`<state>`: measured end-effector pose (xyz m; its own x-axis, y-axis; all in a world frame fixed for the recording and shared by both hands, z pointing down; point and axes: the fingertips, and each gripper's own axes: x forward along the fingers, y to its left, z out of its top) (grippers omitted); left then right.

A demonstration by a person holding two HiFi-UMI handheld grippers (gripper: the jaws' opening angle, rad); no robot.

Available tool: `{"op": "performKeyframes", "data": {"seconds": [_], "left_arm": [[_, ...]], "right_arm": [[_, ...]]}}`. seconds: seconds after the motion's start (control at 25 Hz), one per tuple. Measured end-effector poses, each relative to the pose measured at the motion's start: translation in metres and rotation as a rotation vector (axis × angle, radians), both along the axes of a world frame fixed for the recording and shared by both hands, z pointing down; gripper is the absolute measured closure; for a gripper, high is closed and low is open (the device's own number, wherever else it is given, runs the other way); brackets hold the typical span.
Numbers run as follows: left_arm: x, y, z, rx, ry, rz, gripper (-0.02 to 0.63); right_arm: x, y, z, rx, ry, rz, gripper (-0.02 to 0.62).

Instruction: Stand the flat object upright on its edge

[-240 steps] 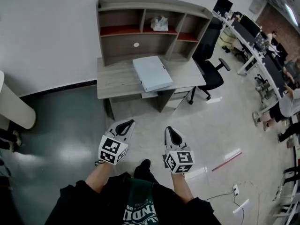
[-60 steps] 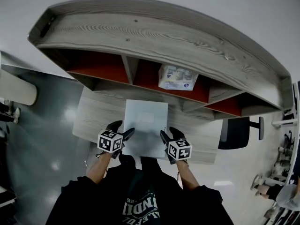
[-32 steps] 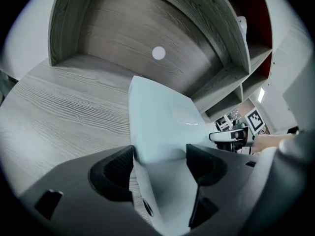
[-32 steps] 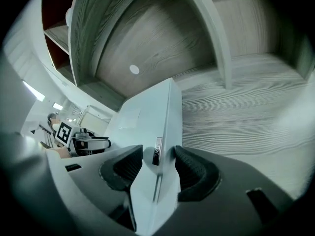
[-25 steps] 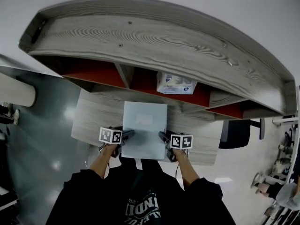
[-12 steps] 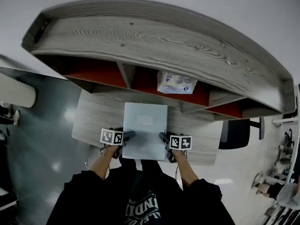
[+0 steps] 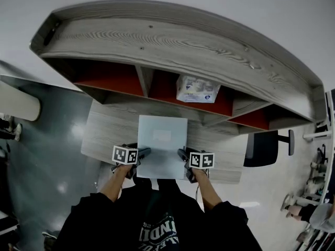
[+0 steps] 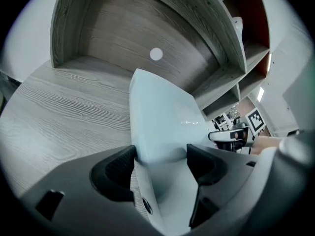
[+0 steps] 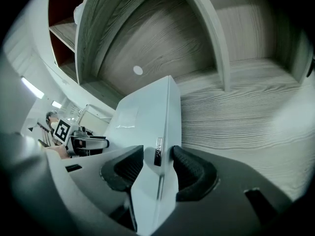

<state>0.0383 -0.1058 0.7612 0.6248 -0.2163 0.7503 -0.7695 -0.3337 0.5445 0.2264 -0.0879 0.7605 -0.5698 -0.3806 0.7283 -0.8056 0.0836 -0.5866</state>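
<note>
A pale blue flat binder (image 7: 162, 145) lies on the grey wooden desk (image 7: 104, 135), under the hutch. My left gripper (image 7: 140, 155) is at its near left corner and my right gripper (image 7: 183, 156) at its near right corner. In the left gripper view the two jaws sit above and below the binder (image 8: 162, 112), and the left gripper (image 8: 160, 159) is shut on it. In the right gripper view the right gripper (image 9: 157, 163) is shut on the binder's (image 9: 147, 112) spine edge, beside a small metal label holder (image 9: 158, 151).
A wooden hutch (image 7: 172, 41) with red-backed compartments overhangs the desk's far part. A white pack (image 7: 197, 89) sits in its middle compartment. A black office chair (image 7: 264, 148) stands to the right of the desk. A curved pale object (image 7: 18, 103) is at the left.
The person has walked up to the desk since the earliest frame. Both grippers came down to the binder's near corners; over the last second they have barely moved.
</note>
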Motion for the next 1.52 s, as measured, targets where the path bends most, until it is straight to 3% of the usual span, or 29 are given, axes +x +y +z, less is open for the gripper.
{"op": "performKeyframes", "data": {"seconds": [0.56, 1.52], "left_arm": [[-0.01, -0.006, -0.033, 0.097, 0.001, 0.017, 0.272], [-0.026, -0.025, -0.1, 0.361, -0.057, 0.104, 0.284]], "right_arm": [[-0.01, -0.005, -0.035, 0.082, 0.024, -0.013, 0.396], [-0.026, -0.016, -0.089, 0.288, 0.153, -0.075, 0.398]]}}
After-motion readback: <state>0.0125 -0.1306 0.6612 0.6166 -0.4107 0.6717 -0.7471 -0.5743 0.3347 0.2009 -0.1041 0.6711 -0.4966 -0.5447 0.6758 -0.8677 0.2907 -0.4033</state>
